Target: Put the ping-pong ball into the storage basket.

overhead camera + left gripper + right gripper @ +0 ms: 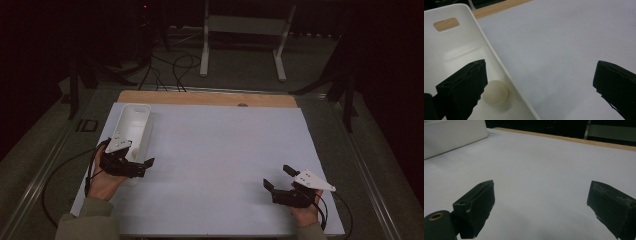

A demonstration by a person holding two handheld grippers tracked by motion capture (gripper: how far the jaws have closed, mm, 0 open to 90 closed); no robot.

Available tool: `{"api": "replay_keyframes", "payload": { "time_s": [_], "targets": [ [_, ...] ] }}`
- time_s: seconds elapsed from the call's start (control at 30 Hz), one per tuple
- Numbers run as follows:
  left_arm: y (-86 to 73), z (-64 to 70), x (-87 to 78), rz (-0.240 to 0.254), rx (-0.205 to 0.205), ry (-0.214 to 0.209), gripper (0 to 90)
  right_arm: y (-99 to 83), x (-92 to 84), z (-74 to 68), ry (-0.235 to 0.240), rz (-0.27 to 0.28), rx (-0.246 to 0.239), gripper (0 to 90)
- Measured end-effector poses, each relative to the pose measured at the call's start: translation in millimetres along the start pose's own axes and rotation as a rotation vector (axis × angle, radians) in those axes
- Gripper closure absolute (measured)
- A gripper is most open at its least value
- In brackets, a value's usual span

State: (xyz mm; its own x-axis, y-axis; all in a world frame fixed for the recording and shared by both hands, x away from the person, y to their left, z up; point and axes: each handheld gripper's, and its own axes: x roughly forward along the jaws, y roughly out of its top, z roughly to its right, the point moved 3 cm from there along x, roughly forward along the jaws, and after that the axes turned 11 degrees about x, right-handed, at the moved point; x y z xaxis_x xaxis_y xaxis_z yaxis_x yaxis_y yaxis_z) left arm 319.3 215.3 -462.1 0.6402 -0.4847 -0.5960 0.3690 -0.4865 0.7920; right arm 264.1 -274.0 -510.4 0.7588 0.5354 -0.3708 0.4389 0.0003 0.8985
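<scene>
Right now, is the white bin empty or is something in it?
Not empty. In the left gripper view, a white ball lies inside the white bin, beside its wall.

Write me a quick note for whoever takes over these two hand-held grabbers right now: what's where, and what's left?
Left gripper: open, straddling the near wall of the white bin, holding nothing.
Right gripper: open, empty, over the bare white sheet.
A white ball lies inside the bin, beside the left gripper's inner jaw.
The ball looks already dropped in. Probably left: draw the left gripper back.
</scene>
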Motion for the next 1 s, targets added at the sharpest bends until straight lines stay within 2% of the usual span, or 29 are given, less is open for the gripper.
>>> {"api": "replay_keyframes", "payload": {
  "time_s": [0.3,0.53,0.7,0.83,1.0],
  "targets": [
    [-4.6,3.7,-4.1,0.038,-0.001,-0.006,0.1,0.2,-0.3,0.1,0.001,0.002,-0.003,7.0],
    [-15.0,5.9,-10.7,0.082,-0.006,-0.001,0.1,0.3,0.3,-0.6,0.004,0.001,-0.004,6.9],
    [-21.8,7.3,-13.3,0.090,-0.014,-0.005,0.1,0.5,0.7,-0.3,0.007,0.000,-0.006,6.9],
    [-29.2,9.4,-16.3,0.106,-0.019,-0.003,0.1,1.8,0.8,0.8,0.018,0.012,0.016,6.9],
    [-34.7,13.0,-19.6,0.127,-0.023,-0.009,0.1,2.8,1.3,0.8,0.022,0.012,0.009,6.9]
  ]
}}
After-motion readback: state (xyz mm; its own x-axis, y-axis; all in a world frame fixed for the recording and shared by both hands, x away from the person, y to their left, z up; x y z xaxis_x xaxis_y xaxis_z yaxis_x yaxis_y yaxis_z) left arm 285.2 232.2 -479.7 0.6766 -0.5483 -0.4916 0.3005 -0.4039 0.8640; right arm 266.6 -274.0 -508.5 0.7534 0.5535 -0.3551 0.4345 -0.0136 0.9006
